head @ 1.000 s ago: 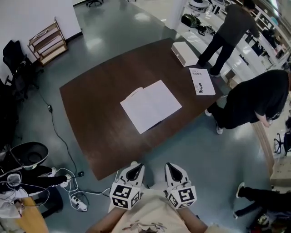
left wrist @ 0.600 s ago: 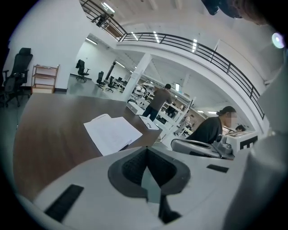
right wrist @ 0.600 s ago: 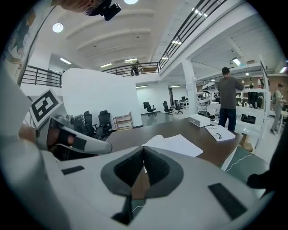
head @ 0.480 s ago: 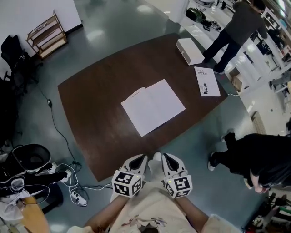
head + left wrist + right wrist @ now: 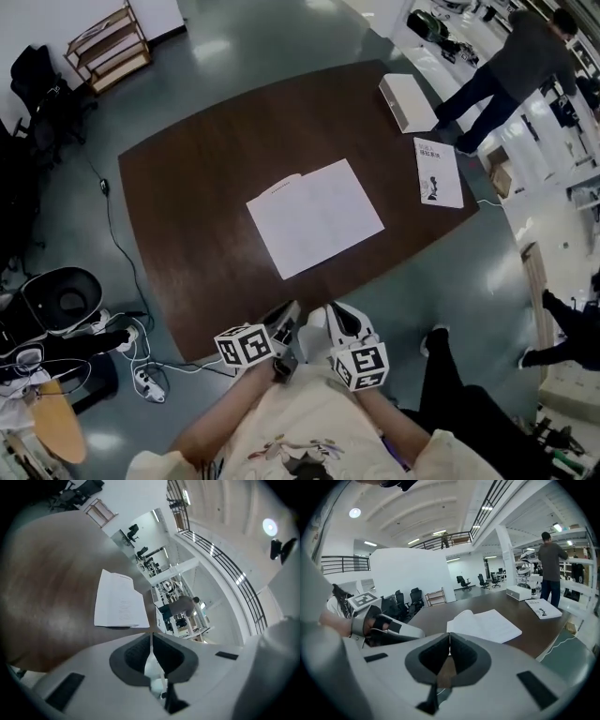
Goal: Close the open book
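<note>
An open book (image 5: 315, 217) with white pages lies flat in the middle of the dark brown table (image 5: 187, 187); it also shows in the left gripper view (image 5: 119, 602) and the right gripper view (image 5: 485, 624). My left gripper (image 5: 289, 316) and right gripper (image 5: 336, 314) hang side by side just off the table's near edge, well short of the book. Both are shut with nothing between their jaws (image 5: 151, 637) (image 5: 449, 637). The left gripper is rolled onto its side.
A closed booklet (image 5: 439, 172) and a white box (image 5: 406, 101) lie at the table's far right end. A person (image 5: 511, 66) stands beyond that end. Cables and a power strip (image 5: 145, 380) lie on the floor at left, near a black bin (image 5: 58, 300). A wooden shelf (image 5: 114, 42) stands far left.
Both grippers have moved forward and down toward the table's near edge. The left one has rolled onto its side. The person at right in dark clothes has walked out of the middle.
</note>
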The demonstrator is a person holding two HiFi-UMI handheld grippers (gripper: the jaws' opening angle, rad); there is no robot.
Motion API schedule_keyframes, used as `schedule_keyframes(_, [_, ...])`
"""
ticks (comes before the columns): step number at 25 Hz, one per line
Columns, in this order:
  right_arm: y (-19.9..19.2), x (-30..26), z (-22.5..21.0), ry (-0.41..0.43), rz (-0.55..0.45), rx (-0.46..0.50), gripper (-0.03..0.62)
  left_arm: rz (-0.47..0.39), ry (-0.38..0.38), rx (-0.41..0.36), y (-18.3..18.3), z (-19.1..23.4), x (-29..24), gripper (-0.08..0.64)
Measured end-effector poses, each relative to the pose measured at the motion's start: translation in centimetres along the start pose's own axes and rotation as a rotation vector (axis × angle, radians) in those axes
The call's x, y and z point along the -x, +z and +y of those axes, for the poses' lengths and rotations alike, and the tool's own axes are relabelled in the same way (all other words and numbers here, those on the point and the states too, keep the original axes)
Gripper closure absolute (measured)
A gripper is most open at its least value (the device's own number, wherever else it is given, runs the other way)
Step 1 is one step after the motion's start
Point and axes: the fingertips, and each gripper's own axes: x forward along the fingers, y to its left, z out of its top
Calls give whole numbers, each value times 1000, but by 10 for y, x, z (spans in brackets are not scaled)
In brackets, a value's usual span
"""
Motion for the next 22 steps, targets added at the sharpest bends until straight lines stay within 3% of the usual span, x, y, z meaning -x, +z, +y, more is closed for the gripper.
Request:
schedule_keyframes(2, [-5,-9,-8,17,19,-45,586,-14,11,30,2,5,-9,554])
schedule_keyframes(11, [-41,-61,-24,91,108,-186,581,-42,98,-25,3,31,-31,554])
schedule_keyframes(14, [-50,-76,-26,111,119,-235,516,-34,121,-61,-2,32,-33,554])
schedule_keyframes(22, [-76,-108,-38,98,148,-332,503,-36,136,-53,-11,33,-30,555])
